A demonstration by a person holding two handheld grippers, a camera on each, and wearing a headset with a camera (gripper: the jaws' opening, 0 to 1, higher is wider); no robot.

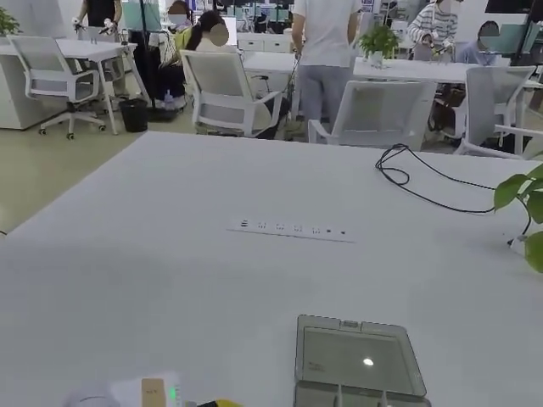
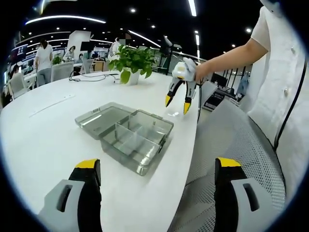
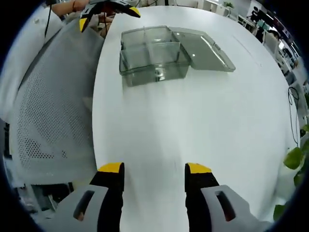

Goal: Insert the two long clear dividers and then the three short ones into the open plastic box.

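Here the open clear rectangular plastic box (image 2: 157, 147) sits near the edge of the white workbench (image 1: 212, 280), its hinged clear lid (image 2: 99, 118) folded back flat on the surface beside it. In the left gripper view clear partitions stand inside the box and split it into compartments, but the transparent walls overlap and glare, so their number and lengths are hard to make out. The head view catches the lid and just a sliver of the box at the bottom edge, the rest cut off.

The left gripper (image 2: 157, 166) hovers short of the box with its yellow-tipped jaws spread wide and nothing between them. The right gripper (image 3: 154, 169) hangs above bare tabletop, well apart from the box, its jaws likewise parted and empty. From the left gripper view it appears beyond the box, held by a hand at the end of a bare forearm (image 2: 227, 58).

A grey mesh chair back (image 3: 53, 106) stands against the table edge. Farther along lie a looped black cable (image 1: 424, 182), a flush white socket strip (image 1: 293, 229) and a green potted plant (image 2: 130, 60). Blurred, cropped items at the head view's lower left cannot be identified.
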